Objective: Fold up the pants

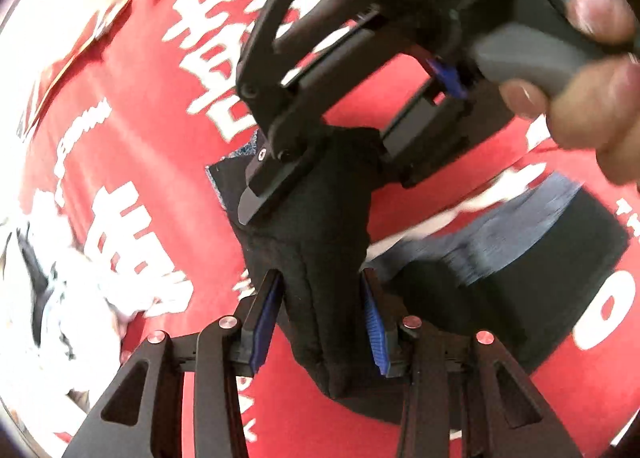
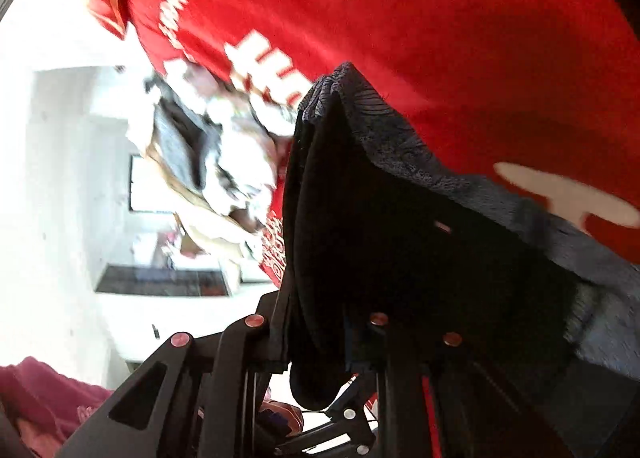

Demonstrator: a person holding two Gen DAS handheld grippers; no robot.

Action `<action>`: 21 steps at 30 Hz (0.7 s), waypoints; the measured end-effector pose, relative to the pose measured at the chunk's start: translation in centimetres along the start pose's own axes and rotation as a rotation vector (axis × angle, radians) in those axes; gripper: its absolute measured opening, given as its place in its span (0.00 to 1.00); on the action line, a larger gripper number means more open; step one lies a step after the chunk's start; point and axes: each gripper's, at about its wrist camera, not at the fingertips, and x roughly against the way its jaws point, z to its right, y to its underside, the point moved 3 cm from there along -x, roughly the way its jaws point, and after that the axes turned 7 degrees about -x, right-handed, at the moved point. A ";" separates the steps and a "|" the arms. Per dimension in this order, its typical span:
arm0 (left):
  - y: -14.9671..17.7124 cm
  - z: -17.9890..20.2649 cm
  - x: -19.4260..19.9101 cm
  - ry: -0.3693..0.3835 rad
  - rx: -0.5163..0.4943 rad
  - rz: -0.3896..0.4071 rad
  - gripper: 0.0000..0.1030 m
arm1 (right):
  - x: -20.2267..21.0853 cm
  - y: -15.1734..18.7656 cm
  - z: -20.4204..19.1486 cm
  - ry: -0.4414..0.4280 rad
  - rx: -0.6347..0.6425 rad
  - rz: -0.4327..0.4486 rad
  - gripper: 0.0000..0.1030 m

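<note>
The pants (image 1: 316, 226) are black with a blue-grey inner side and hang bunched over a red cloth. In the left wrist view my left gripper (image 1: 322, 318) has its blue pads on either side of a bundle of the fabric, pressed against it. The right gripper (image 1: 320, 162) shows above it, held in a hand, its fingers clamped on the same cloth higher up. In the right wrist view my right gripper (image 2: 320, 338) is shut on a thick fold of the pants (image 2: 400, 218), which hides the right finger.
A red cloth with white lettering (image 1: 160, 58) covers the surface. A pile of light and dark clothes (image 2: 216, 154) lies at its far edge; it also shows in the left wrist view (image 1: 60, 298). A pink cloth (image 2: 44, 398) lies at lower left.
</note>
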 end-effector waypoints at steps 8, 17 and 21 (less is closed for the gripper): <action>-6.0 12.1 3.0 0.137 -0.150 0.084 0.39 | 13.8 6.1 7.7 0.000 -0.094 0.193 0.23; -6.3 25.2 0.9 0.272 -0.333 0.019 0.39 | 20.1 12.4 21.8 0.039 -0.315 0.292 0.22; -5.1 26.9 -0.3 0.284 -0.381 -0.036 0.43 | 20.2 13.9 25.4 0.088 -0.367 0.277 0.23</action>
